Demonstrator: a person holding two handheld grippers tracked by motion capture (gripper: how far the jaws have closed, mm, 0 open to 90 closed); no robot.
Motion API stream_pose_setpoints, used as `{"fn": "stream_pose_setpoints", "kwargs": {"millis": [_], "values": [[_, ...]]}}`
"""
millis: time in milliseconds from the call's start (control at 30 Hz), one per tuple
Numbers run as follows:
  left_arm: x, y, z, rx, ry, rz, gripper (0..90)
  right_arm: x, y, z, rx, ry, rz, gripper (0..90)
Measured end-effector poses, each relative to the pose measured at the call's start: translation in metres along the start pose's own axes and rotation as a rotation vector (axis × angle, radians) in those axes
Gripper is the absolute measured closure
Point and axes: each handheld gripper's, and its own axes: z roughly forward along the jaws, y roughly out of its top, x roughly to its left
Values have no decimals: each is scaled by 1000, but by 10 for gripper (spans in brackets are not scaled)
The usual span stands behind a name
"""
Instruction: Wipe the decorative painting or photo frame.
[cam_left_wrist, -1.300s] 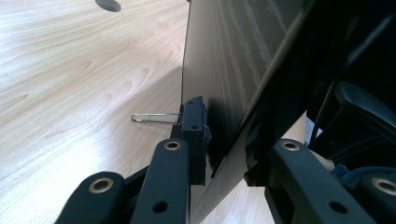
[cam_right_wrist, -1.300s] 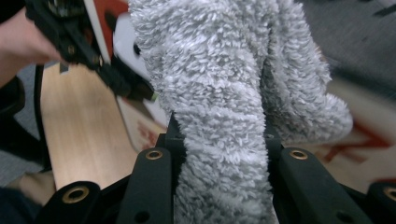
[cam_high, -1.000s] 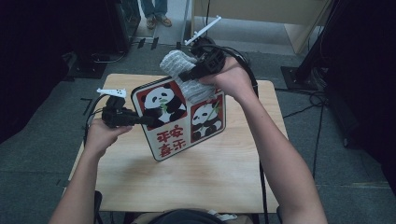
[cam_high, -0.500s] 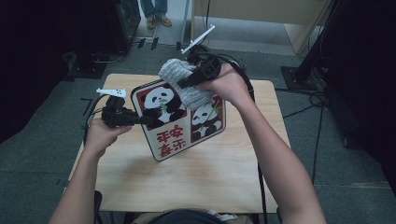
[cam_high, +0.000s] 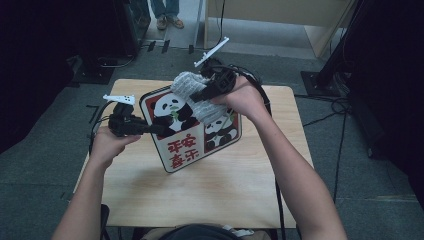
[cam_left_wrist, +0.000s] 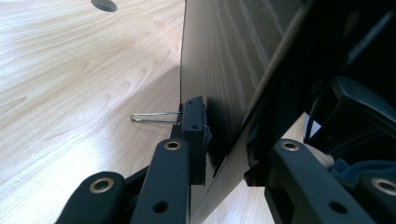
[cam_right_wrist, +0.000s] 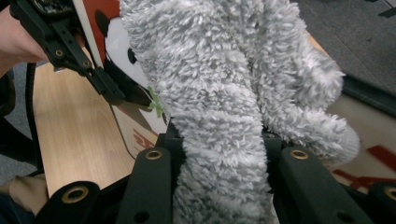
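A square board (cam_high: 185, 145) printed with pandas and red characters stands tilted on the wooden table (cam_high: 225, 195). My left gripper (cam_high: 155, 130) is shut on its left edge. In the left gripper view the jaws of that gripper (cam_left_wrist: 229, 140) straddle the board's edge (cam_left_wrist: 210, 56), one pad against its dark back. My right gripper (cam_high: 197, 95) is shut on a fluffy grey cloth (cam_high: 187, 82) that lies against the upper face of the board. In the right gripper view the cloth (cam_right_wrist: 219, 93) bulges up between that gripper's (cam_right_wrist: 219, 144) jaws, with the panda print (cam_right_wrist: 119, 46) and the left gripper (cam_right_wrist: 112, 91) behind it.
A thin wire loop (cam_left_wrist: 154, 116) sticks out from the board's back above the tabletop, which has a round hole (cam_left_wrist: 103, 4) farther off. Beyond the table are a person's feet (cam_high: 167, 20), floor cables (cam_high: 330, 107) and a black stand base (cam_high: 322, 82) at the right.
My right hand has come down a little with the cloth along the board's upper face. The left hand and the board have stayed put.
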Motion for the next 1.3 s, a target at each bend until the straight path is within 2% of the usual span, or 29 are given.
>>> {"fn": "stream_pose_setpoints", "kwargs": {"millis": [867,1300], "values": [[-2,1,0,8,4,11,760,5,-34,26,-8,35,14,677],[-2,1,0,7,2,9,759,5,-51,38,-25,68,42,677]]}}
